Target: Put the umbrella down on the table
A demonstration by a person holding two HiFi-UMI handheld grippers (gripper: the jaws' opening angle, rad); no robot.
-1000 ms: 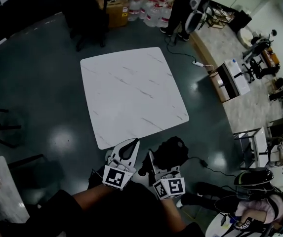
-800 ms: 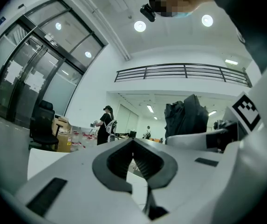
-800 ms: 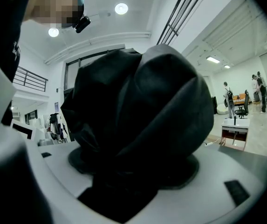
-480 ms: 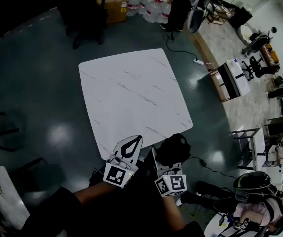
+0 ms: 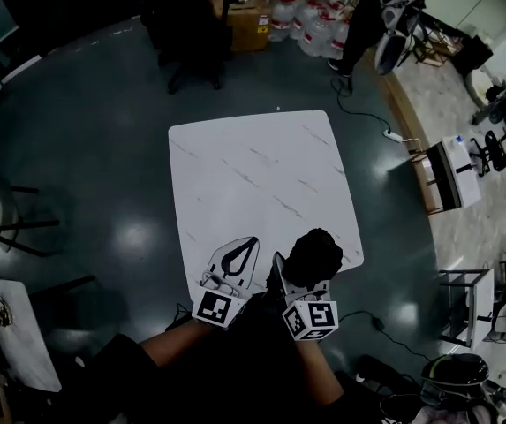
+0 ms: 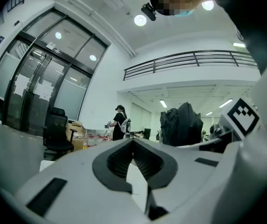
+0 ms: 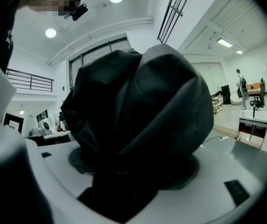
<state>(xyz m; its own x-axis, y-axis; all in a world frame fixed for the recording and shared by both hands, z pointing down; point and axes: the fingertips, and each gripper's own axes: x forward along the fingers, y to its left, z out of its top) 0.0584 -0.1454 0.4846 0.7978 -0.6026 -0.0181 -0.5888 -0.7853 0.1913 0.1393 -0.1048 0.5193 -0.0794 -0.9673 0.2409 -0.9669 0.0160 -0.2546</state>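
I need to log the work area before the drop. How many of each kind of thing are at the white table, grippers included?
Grippers: 2, the left gripper shut and empty, the right gripper shut on the umbrella
Umbrella: 1, black, bundled up
Table: 1, white marbled top
Total: 4

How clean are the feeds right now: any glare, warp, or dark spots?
Head view: heavy fisheye, dim corners, glare patches on the floor; the umbrella is a featureless black blob over the table edge. Right gripper view: umbrella fills the frame, underexposed. Left gripper view: bright, ceiling lights bloom, railing bends.
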